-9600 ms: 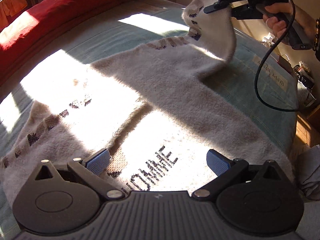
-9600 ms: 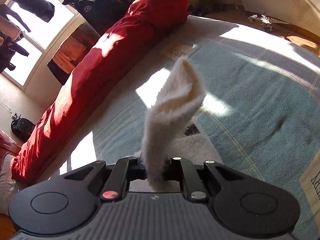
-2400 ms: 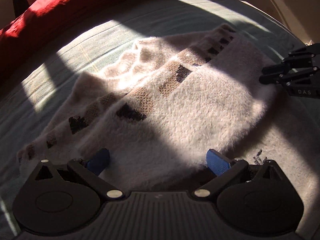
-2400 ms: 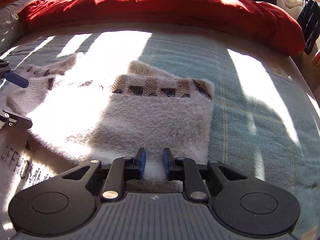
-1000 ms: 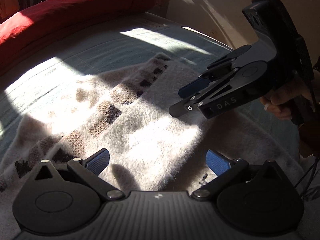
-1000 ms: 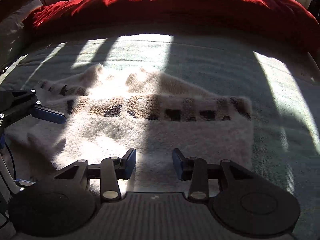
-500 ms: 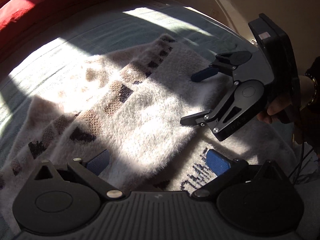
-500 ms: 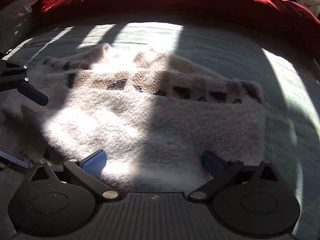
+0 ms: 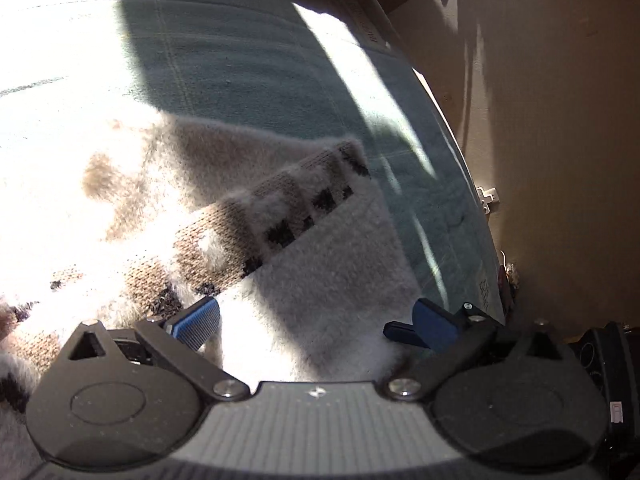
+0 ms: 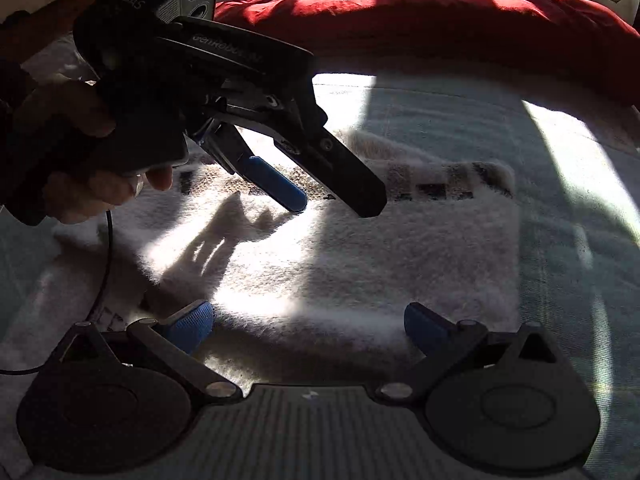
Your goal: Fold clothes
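Right claw (image 10: pixel 308 322) spread wide at 6 o'clock of its own view, blue pads (image 10: pixel 188 326) low over fuzzy cream sweater (image 10: pixel 360 248), nothing pinched. Sweater lay flat on the bed (image 10: pixel 560 168), folded into a rough rectangle, patterned brown-and-black band (image 10: pixel 440 182) along its far edge toward 12 o'clock. Teal blanket (image 10: pixel 440 112) bare beyond the sweater at 1 to 3 o'clock, crossed by sun strips. Left claw (image 10: pixel 336 200) came in from 10 o'clock, held by a hand (image 10: pixel 92 160), fingers parted, tips hovering just above the sweater near the band, gripping nothing. Thin black cable (image 10: pixel 106 264) hung below the hand at 8 o'clock. Red duvet (image 10: pixel 440 20) bunched along the bed's far side, 12 o'clock.

Left wrist view: left claw (image 9: pixel 316 320) spread open at 6 o'clock, blue pads (image 9: pixel 196 320) either side of sweater (image 9: pixel 328 280) fabric, no pinch. Patterned band (image 9: pixel 288 208) ran diagonally from 9 toward 1 o'clock over the folded layer. Part of right claw's blue finger (image 9: pixel 400 332) seen at 4 o'clock beside the sweater edge. Teal blanket (image 9: pixel 240 60) beyond at 12 o'clock, half in glare. Beige wall (image 9: pixel 540 100) at 2 to 3 o'clock past the bed edge.
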